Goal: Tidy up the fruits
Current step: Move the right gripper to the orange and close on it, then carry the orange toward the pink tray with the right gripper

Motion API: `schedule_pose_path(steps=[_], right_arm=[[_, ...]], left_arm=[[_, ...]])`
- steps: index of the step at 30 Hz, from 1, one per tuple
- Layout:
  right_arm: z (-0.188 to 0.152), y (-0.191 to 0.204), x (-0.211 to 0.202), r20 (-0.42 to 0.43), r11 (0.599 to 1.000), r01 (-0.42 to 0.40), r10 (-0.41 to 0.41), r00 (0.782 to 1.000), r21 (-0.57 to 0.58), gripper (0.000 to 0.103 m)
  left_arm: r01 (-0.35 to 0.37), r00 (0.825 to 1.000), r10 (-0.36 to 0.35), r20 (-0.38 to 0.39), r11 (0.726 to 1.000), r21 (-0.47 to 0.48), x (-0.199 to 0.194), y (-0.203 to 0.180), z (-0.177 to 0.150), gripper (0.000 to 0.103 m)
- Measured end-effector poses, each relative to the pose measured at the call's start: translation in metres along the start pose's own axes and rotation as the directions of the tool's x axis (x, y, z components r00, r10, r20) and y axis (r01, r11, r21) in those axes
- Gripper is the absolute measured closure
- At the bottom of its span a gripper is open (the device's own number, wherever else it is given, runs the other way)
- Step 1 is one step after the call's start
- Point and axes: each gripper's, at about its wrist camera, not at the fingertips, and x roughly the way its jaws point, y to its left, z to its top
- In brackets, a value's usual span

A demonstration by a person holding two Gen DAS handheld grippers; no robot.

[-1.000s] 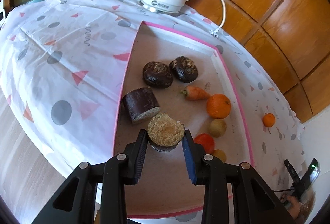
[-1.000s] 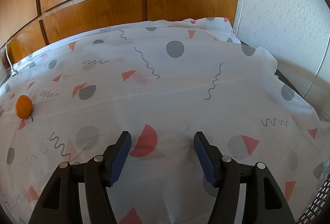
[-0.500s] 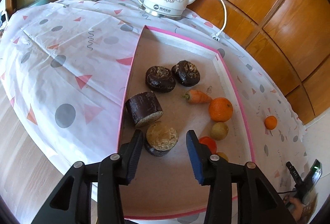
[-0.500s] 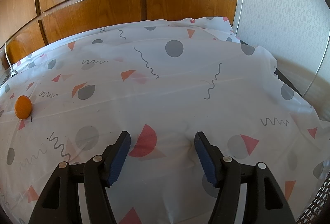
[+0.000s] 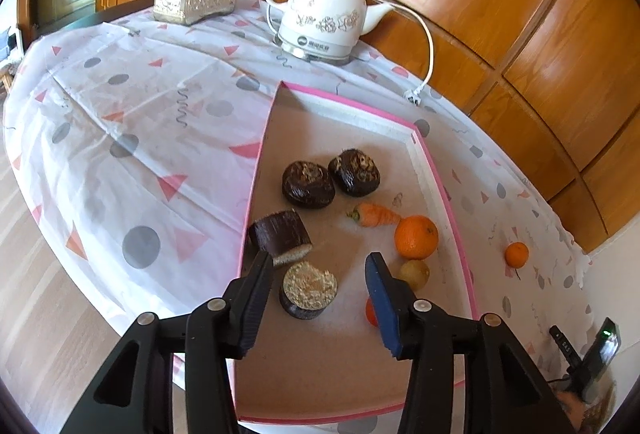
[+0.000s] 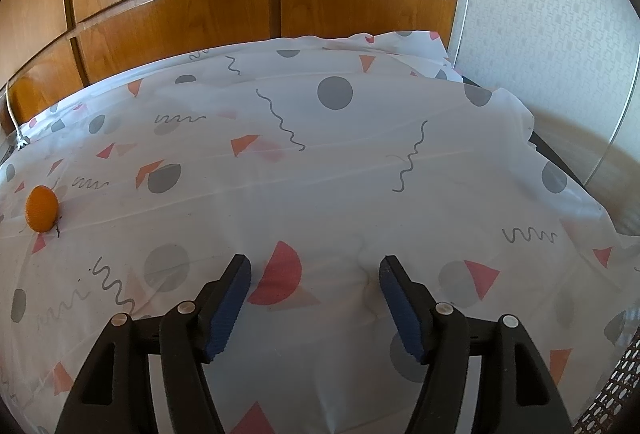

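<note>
On the patterned tablecloth, a pink-rimmed tray holds four dark pieces; both grippers' jaws spread, empty.

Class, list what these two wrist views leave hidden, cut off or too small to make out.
- Left wrist view: red fruit is mostly hidden by the left gripper's finger.
- Left wrist view: yellow-green fruit is too small to identify.
- Left wrist view: dark device is cut off by the lens edge.
- Right wrist view: tray is out of frame; only the small orange shows.
- Right wrist view: mesh object is cut by the corner.
</note>
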Motion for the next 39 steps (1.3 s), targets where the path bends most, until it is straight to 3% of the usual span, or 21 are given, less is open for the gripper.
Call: schedule_pose_path(steps=[4,7,14,16,23,28,31,35,37,39], right_arm=[[0.003,0.001,-0.001,-0.03,0.999,0.01,-0.009,1.0,0.036,0.035],[0.005,0.01,-0.003,-0.037,0.999,-0.026,0.027,0.999,0.027,0.035],[0.005,0.049,-0.007,-0.063,0.991,-0.129,0.126,0.99,-0.042,0.035],[0.008,0.061,-0.006,-0.076,0.985,-0.159,0.154,0.985,-0.061,0.035],[0.019,0.118,-0.012,-0.106,0.941,-0.319,0.308,0.946,-0.116,0.035],[0.032,0.173,-0.021,-0.114,0.881,-0.423,0.408,0.906,-0.211,0.035],[0.038,0.197,-0.02,-0.096,0.877,-0.396,0.385,0.918,-0.273,0.035],[0.043,0.212,0.001,-0.14,0.883,-0.38,0.354,0.925,-0.277,0.035],[0.039,0.217,0.011,-0.185,0.873,-0.387,0.344,0.92,-0.297,0.059],[0.037,0.216,0.01,-0.162,0.871,-0.37,0.334,0.928,-0.323,0.064]], left_arm=[[-0.028,0.999,0.028,0.034,1.0,-0.007,-0.005,0.004,0.003,0.051],[-0.047,0.998,0.048,0.05,0.999,-0.027,-0.007,0.009,0.006,0.046],[-0.091,0.994,0.096,0.051,0.991,-0.094,-0.003,0.026,0.005,0.045],[-0.104,0.992,0.112,0.061,0.988,-0.116,-0.004,0.029,0.003,0.04],[-0.114,0.992,0.12,0.045,0.985,-0.131,0.004,0.031,0.001,0.038],[-0.115,0.992,0.119,0.031,0.986,-0.123,0.009,0.03,-0.001,0.038],[-0.116,0.992,0.12,0.026,0.985,-0.129,0.01,0.032,-0.001,0.038],[-0.119,0.992,0.123,0.022,0.985,-0.127,0.011,0.032,-0.001,0.038],[-0.12,0.992,0.124,0.019,0.985,-0.126,0.012,0.033,-0.001,0.038],[-0.121,0.992,0.124,0.017,0.985,-0.126,0.013,0.033,-0.002,0.038]])
